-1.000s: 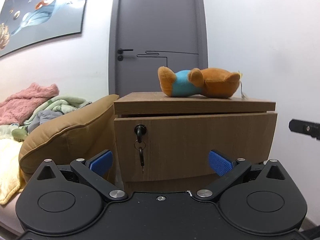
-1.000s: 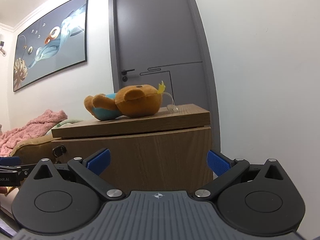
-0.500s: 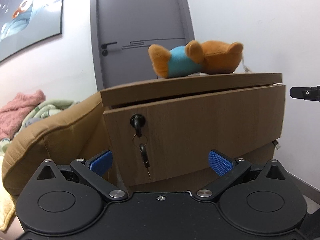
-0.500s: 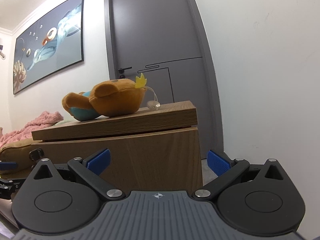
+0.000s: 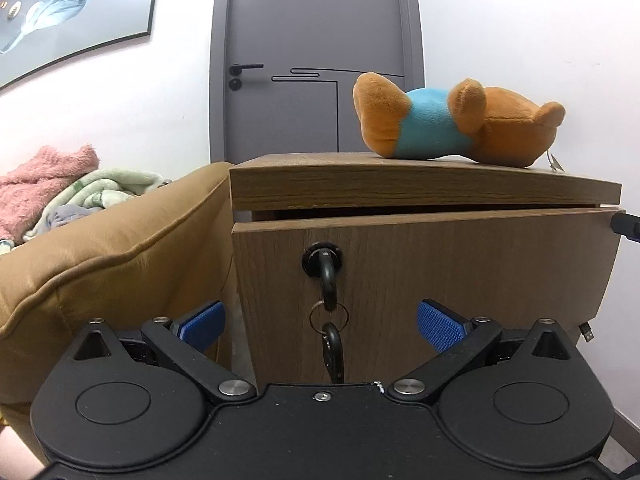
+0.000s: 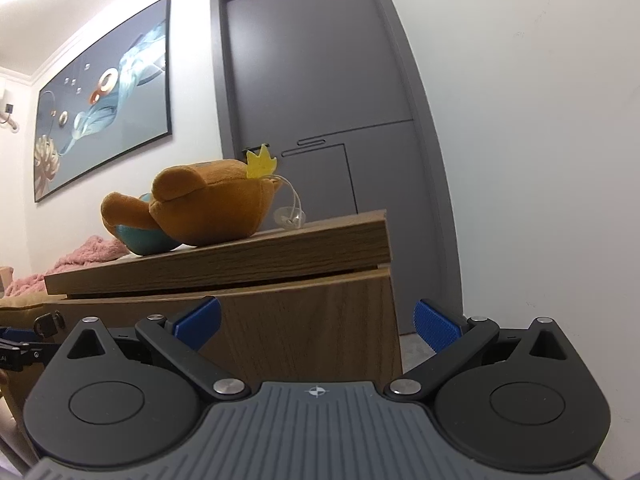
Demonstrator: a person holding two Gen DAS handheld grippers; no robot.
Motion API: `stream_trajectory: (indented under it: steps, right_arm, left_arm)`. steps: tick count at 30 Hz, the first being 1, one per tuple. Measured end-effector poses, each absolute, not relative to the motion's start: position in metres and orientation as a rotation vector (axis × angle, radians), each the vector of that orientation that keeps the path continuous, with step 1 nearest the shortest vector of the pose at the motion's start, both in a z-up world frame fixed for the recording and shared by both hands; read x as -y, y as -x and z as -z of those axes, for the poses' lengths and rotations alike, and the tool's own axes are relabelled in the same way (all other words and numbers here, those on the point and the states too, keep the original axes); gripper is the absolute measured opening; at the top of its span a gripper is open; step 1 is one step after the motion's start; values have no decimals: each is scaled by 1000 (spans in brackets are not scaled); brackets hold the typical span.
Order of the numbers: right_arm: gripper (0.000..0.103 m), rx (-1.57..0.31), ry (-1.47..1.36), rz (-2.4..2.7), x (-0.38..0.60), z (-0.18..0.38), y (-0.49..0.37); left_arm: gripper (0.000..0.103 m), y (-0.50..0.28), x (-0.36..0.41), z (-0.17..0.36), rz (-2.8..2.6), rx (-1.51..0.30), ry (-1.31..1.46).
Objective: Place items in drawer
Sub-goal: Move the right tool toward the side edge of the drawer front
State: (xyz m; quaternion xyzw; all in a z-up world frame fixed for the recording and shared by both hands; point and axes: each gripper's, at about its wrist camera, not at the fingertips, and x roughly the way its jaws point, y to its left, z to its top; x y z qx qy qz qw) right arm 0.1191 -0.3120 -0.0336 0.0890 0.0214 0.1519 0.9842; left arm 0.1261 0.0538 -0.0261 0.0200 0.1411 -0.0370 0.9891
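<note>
Both grippers, left gripper (image 5: 322,326) and right gripper (image 6: 316,320), are spread wide and hold nothing. Plush bear (image 5: 456,120) lies on the cabinet top (image 5: 400,178); the drawer (image 5: 460,264) below looks almost closed, perhaps slightly out. Better pull it straight by the key (image 5: 328,280), slowly.

Plush bear (image 5: 460,122) atop wooden cabinet (image 5: 400,178)

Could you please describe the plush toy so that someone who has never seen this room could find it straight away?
Look for the wooden bedside cabinet in front of the grey door, beside the tan cushion. The plush toy lies on its side on the cabinet's top. It is the only soft thing up there: an orange-brown bear with a blue middle and a small yellow crown.
</note>
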Motion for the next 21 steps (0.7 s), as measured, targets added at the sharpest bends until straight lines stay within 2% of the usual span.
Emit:
stream_trajectory:
  steps: [21]
  right_arm:
    - [103, -48, -166, -356, 312, 44, -142]
  left_arm:
    - [102, -139, -34, 32, 59, -290, -115]
